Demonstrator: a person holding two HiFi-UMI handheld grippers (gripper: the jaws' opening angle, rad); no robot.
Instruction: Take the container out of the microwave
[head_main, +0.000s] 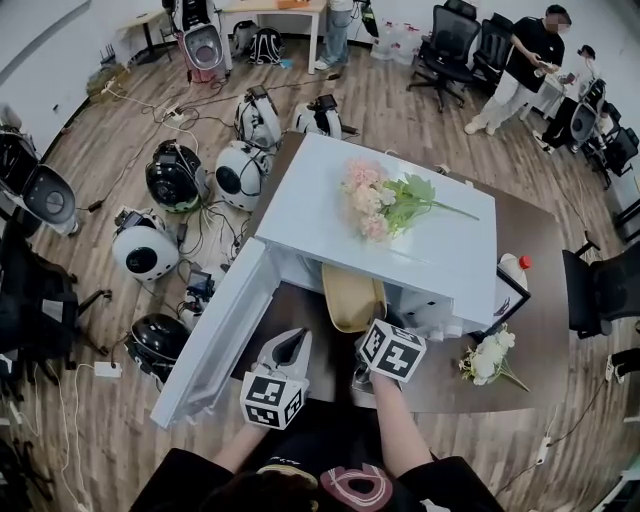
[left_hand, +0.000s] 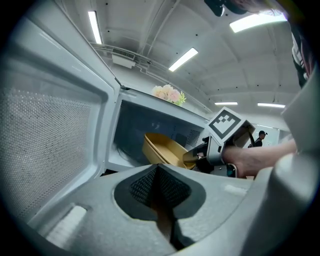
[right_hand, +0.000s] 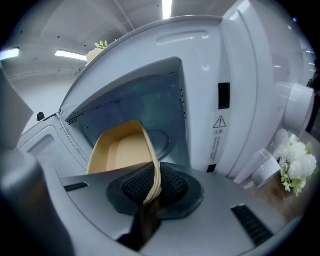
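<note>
A tan, shallow container (head_main: 352, 297) sticks out of the white microwave (head_main: 420, 260), tilted, with its far part still in the cavity. My right gripper (head_main: 368, 338) is shut on its near rim. In the right gripper view the rim (right_hand: 150, 172) is pinched between the pads of that gripper (right_hand: 152, 189). My left gripper (head_main: 290, 347) hangs just left of it, by the open door (head_main: 215, 335), shut with nothing in it. The left gripper view shows its pads (left_hand: 159, 187) together, and beyond them the container (left_hand: 162, 148) and the right gripper (left_hand: 200, 157).
Pink flowers (head_main: 385, 205) lie on the microwave's top. White flowers (head_main: 490, 360) and a red-capped bottle (head_main: 512, 272) sit on the brown table (head_main: 530, 330) to the right. Round devices and cables cover the floor on the left. People stand at the far right.
</note>
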